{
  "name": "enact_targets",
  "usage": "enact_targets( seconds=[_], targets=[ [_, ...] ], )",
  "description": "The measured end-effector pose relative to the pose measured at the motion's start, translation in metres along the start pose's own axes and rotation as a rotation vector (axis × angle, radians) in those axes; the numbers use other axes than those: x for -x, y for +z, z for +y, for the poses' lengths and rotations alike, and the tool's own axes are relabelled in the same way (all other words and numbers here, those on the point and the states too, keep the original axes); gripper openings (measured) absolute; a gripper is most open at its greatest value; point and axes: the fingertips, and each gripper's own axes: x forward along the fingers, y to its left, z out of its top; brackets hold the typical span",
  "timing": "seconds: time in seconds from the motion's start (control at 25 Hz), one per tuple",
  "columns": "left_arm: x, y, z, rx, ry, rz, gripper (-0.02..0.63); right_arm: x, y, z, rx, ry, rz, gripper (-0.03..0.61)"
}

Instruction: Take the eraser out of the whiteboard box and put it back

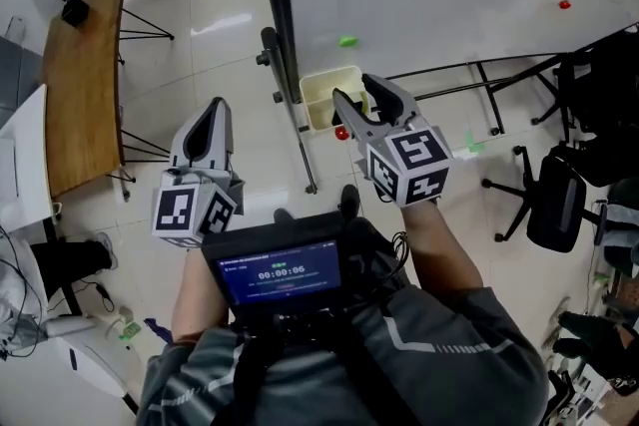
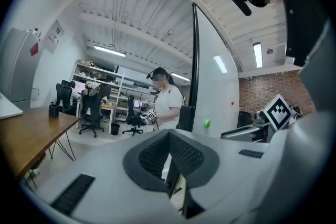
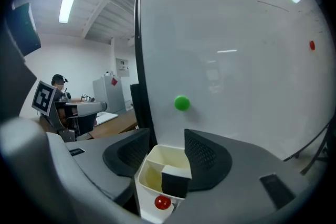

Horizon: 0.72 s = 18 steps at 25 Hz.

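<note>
Currently your right gripper (image 3: 167,138) holds its jaws wide and empty before the whiteboard box (image 3: 143,186), eraser (image 3: 176,182) inside; left gripper (image 2: 169,136) jaws together. Approach off-centre and a jaw may strike the rim, dislodging the box.

- Whiteboard box (image 3: 143,182): cream, open-topped, split into compartments, sitting at the whiteboard's (image 3: 236,50) lower edge, with a red round knob (image 3: 161,202) on its front.
- Eraser (image 3: 176,182): dark block with a pale top, upright in the box's right compartment.
</note>
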Motion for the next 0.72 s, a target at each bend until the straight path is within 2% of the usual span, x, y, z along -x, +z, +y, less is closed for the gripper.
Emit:
enact_targets(
  seconds=[0.04,0.24,0.32,0.72],
  targets=[
    [-0.003,-0.01,-0.001,0.001,0.002,0.02,0.032,-0.003,-0.009,-0.002,-0.005,-0.003,0.02,0.256],
    [-0.01,-0.052,-0.003,0.026,-0.005,0.095,0.032,-0.015,-0.046,-0.01,0.005,-0.054,0.092,0.258],
    [-0.012,-0.065,-0.001,0.032,-0.003,0.114,0.032,-0.018,-0.057,-0.012,0.0,-0.067,0.109,0.301],
    [-0.015,-0.104,0.01,0.086,0.021,0.173,0.032,-0.035,-0.091,-0.017,-0.014,-0.105,0.149,0.301]
  ],
)
